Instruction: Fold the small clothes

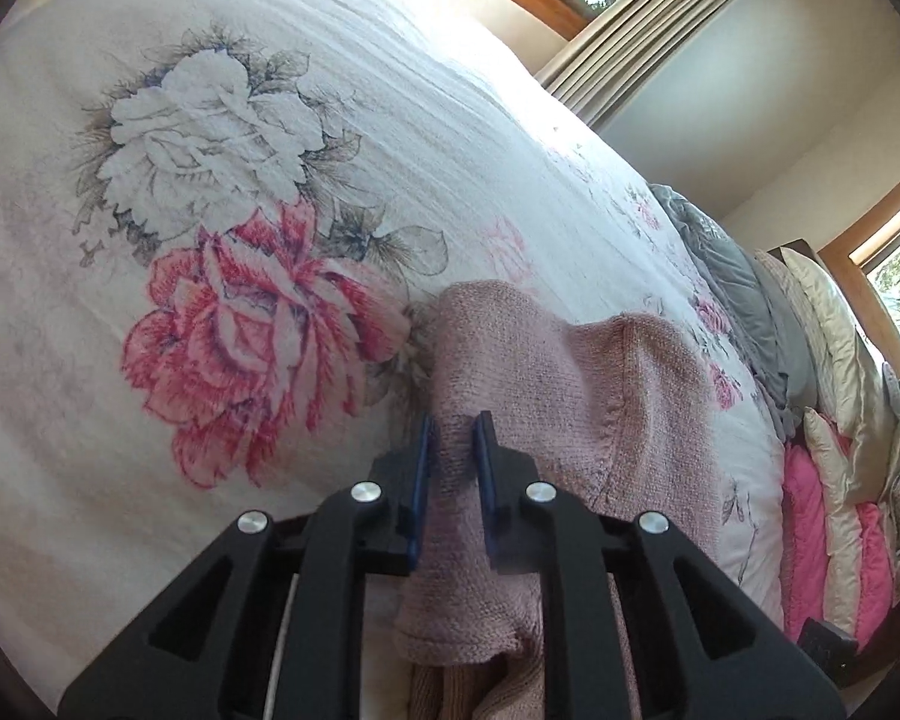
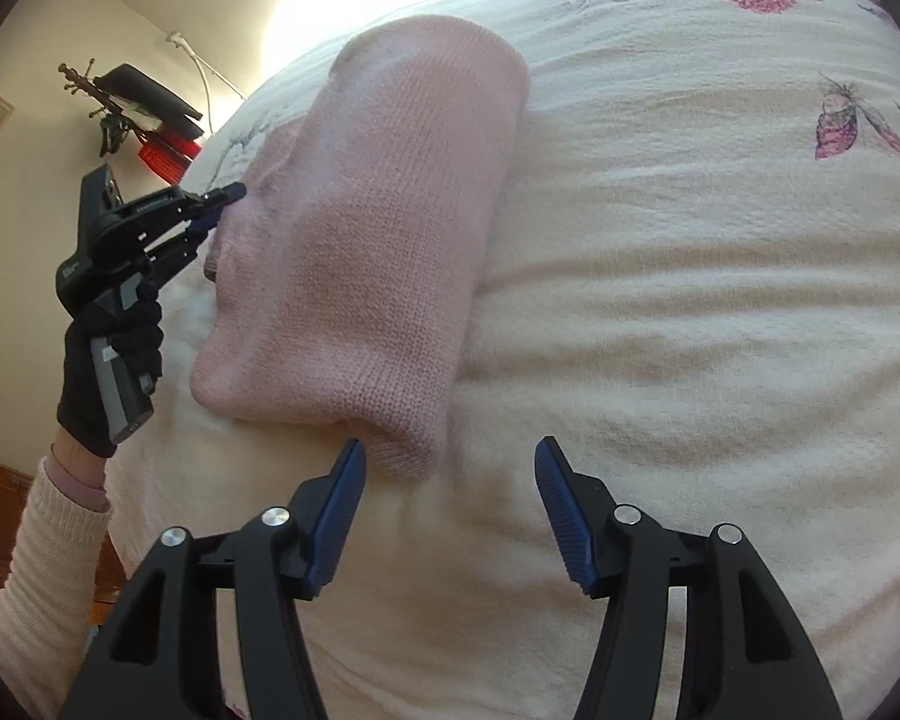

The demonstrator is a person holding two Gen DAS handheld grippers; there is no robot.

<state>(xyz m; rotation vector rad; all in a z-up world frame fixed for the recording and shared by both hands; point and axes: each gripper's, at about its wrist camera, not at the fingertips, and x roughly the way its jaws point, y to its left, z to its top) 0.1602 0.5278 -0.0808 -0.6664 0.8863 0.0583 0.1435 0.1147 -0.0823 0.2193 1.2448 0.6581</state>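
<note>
Left wrist view shows the left gripper (image 1: 455,444) pinching a bunched edge of the pink knit sweater (image 1: 570,396), which lies partly folded on the flowery bedspread (image 1: 222,192). In the right wrist view the right gripper (image 2: 450,474) is wide open with nothing in it, just beside the sweater's near corner (image 2: 411,450). The sweater looks soft, light and floppy, so it will sag and stretch when lifted; I think the thick corner hem is the best place to grab
</note>
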